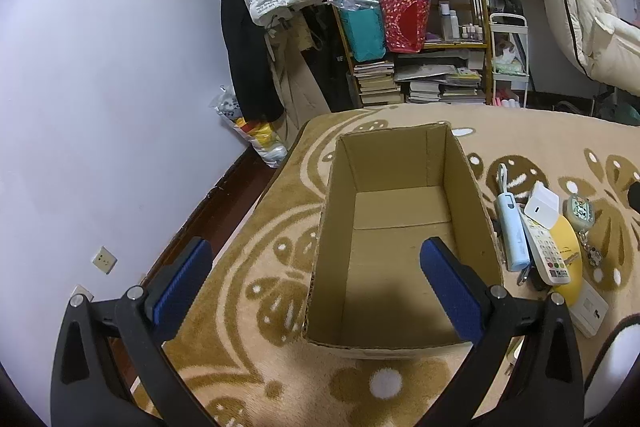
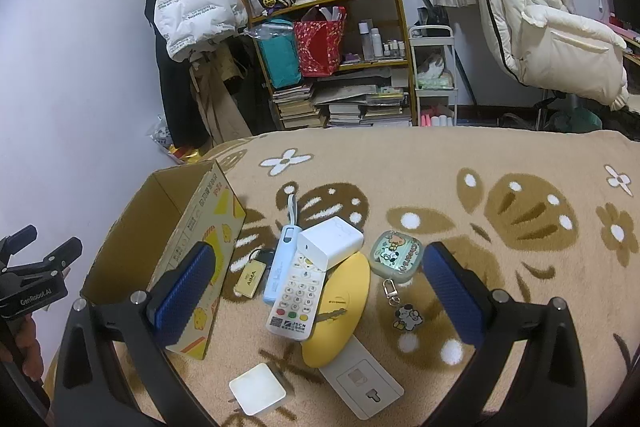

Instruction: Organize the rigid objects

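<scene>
Cardboard box point(image 1: 404, 227) at centre of the left wrist view, open-topped, nothing inside, on a patterned blanket point(image 1: 256, 227). Left gripper point(image 1: 316, 279) spread wide, holding nothing, low in frame. Small items clustered right of the box.

Right wrist view: right gripper point(image 2: 320, 287) spread wide, empty, hovering over a white remote point(image 2: 296, 295), blue stick point(image 2: 280, 263), white charger point(image 2: 331, 241), yellow disc point(image 2: 340, 307), keychain case point(image 2: 394, 257). Box at left.
</scene>
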